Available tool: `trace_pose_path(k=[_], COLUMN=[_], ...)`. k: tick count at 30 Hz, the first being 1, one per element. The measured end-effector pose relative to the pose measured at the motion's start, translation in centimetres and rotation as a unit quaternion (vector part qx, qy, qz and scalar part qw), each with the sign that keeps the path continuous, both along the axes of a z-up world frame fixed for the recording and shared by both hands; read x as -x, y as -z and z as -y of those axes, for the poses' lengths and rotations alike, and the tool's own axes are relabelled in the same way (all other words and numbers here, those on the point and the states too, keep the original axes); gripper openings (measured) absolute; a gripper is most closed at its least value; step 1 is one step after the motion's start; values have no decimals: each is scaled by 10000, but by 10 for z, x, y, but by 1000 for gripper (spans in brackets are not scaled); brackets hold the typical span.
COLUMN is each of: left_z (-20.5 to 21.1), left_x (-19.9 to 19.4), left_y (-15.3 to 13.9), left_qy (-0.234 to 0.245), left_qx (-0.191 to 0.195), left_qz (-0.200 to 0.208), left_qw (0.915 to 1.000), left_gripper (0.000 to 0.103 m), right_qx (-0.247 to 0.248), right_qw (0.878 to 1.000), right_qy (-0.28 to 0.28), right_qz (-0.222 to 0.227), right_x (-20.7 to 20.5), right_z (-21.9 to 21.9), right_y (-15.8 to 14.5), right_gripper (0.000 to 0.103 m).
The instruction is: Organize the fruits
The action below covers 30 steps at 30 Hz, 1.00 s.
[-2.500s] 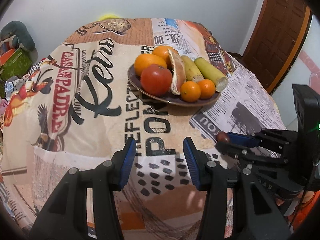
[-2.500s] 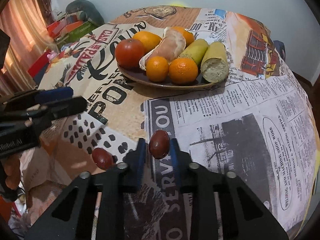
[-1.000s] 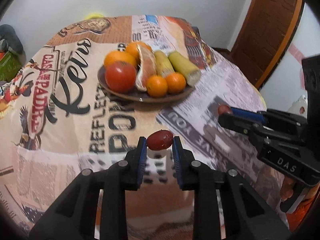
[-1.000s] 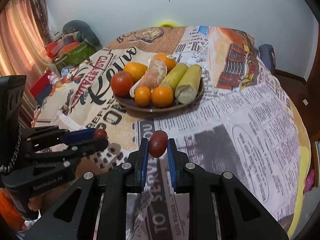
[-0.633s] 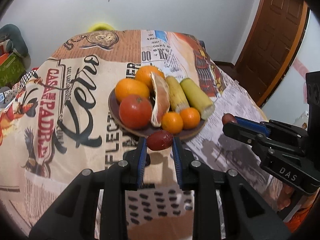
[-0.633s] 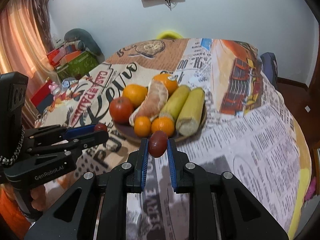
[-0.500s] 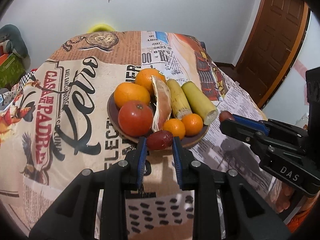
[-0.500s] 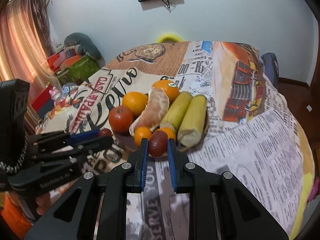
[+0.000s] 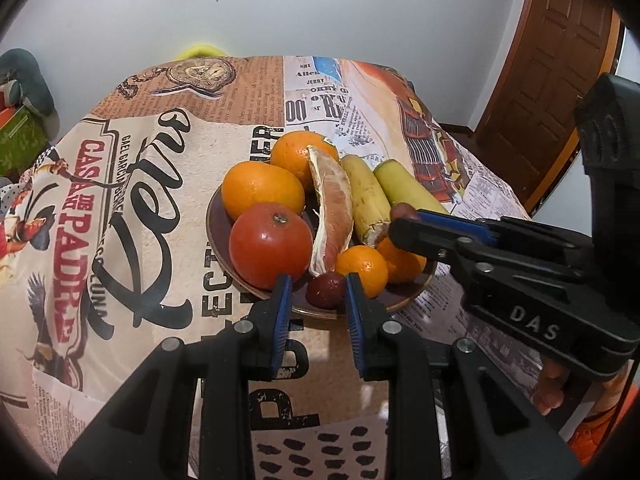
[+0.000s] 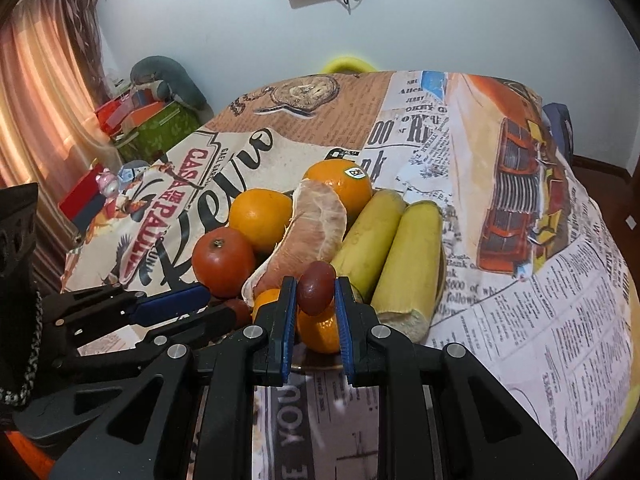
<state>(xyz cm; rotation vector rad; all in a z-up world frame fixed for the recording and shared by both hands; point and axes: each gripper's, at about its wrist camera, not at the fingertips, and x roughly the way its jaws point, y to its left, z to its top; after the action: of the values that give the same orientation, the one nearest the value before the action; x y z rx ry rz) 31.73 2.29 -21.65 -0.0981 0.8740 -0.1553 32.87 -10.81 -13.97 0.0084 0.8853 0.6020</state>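
- The left tool, black-framed with blue pads, hovers at the near rim of a dark brown round plate piled with fruit; its jaws stand apart, with a small dark red date-like fruit lying on the plate between them, nearer the right-hand pad. Whether that pad touches it cannot be told.
- The right tool, of the same build, is closed on a second small dark red oval fruit, pinched between its blue pads and held in the air above the plate's near side.
- On the plate, a glossy red tomato sits at the front left, with two large oranges behind it, one bearing a sticker in the right wrist view.
- A peeled pinkish citrus segment lies across the middle, beside two yellow-green banana-like pieces with cut ends.
- Two small round mandarins rest at the front, just beside the loose red fruit.
- The plate stands on a desk covered by a newspaper-print cloth in beige, red and black.
- A brown wooden door stands at the right.
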Motion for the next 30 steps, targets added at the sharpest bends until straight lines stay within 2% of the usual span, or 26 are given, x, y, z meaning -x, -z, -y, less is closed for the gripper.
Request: trace_pose_path(k=[2,6,12,16,22,30], left_z=[0,0,-3,-5,-5,-2], left_x=[-1,-1,13,34,79,157], left_y=[0,-1,-22,-52,-115,-189], left_qy=[2,-30,-91,-160,-229,-162], left_qx=[-2,-49,-52,-85,-93,-111], left_qz=[-9,23,200,504,1181,2124], left_qw=[10000,10000,9997,9986,9927,9770], left_gripper=[26,26,26,26,26,26], right_qx=[37,-51,-25,-49,-199,-483], right_qw=[10000,9999,10000,9992,9949,9791], right_qy=[-9,-62,5,97,187,392], right_qz=[6,-92,56,387,968,1938], right_x=[-1,-2,7,27,66,144], right_z=[-1,-1,3,12,25,43], right_y=[2,0,-14,-43,-98,-176], right_gripper=[18,28,29,29,29,29])
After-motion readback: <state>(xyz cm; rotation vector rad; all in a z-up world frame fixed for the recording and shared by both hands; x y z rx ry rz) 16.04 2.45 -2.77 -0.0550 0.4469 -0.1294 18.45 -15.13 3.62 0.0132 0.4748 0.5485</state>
